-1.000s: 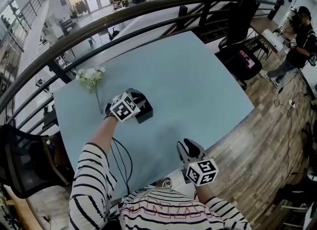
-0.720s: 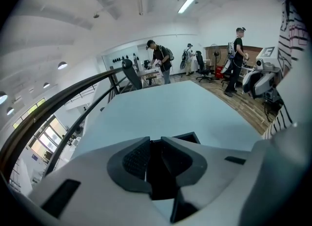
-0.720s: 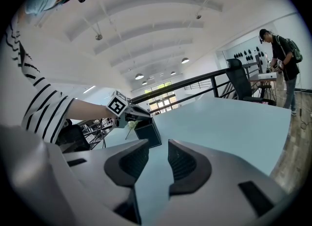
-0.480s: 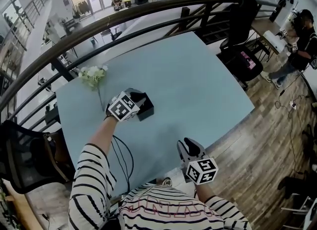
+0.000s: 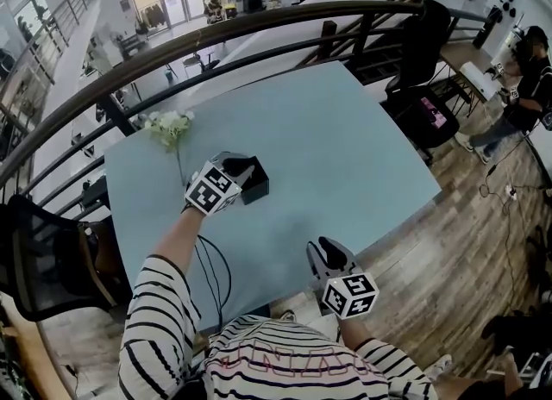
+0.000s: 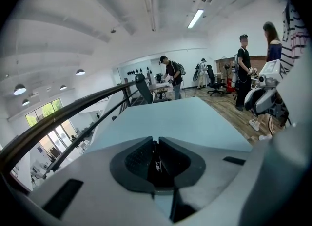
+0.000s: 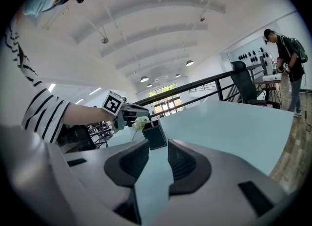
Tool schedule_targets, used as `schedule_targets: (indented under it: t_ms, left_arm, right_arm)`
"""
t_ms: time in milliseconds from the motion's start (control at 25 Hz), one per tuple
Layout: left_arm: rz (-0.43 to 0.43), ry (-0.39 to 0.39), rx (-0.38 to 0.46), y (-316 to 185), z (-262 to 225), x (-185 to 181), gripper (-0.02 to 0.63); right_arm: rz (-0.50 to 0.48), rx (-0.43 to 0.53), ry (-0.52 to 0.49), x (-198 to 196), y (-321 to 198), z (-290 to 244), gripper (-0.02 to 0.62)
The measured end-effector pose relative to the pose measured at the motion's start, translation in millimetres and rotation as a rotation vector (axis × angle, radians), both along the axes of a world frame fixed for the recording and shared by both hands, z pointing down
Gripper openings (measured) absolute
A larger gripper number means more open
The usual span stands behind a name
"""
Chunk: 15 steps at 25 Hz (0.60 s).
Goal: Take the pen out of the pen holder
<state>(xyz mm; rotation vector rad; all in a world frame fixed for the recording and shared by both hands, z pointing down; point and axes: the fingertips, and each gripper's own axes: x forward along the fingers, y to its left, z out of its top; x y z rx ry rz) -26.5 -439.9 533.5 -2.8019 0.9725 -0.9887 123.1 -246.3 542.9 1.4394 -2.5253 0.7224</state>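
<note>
The black square pen holder point(image 5: 256, 184) stands on the pale blue table point(image 5: 345, 140), and in the right gripper view the pen holder point(image 7: 155, 135) is ahead of the jaws. My left gripper point(image 5: 241, 168) hovers right over its top. The jaws of the left gripper point(image 6: 156, 144) have just been closing and now pinch a thin dark pen point(image 6: 156, 160) between the pads. In the right gripper view the left gripper point(image 7: 140, 115) sits just above the holder's rim. My right gripper point(image 5: 321, 248) stays near the table's front edge, open with nothing between its fingers.
A white flower sprig point(image 5: 169, 126) lies on the table behind the holder. A dark railing point(image 5: 216, 32) curves round the far side. An office chair point(image 5: 423, 40) and a person point(image 5: 523, 75) are off the table's right side, over wooden floor.
My left gripper has lifted a little above the pen holder and tilted. The right gripper has kept its place.
</note>
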Motion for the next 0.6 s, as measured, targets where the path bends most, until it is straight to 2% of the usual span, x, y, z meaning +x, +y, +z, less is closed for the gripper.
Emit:
schedule_targets:
  t_ms: [280, 600]
  left_arm:
    - [-0.069, 0.086, 0.097, 22.7, -42.0, -6.2, 0.057]
    - [-0.125, 0.161, 0.167, 67.2, -76.1, -4.9, 0.057]
  right_arm:
    - [-0.014, 0.033, -0.010, 3.5, 17.4, -12.4, 0.124]
    - [-0.027, 0.061, -0.013, 17.7, 43.6, -20.2, 0.124]
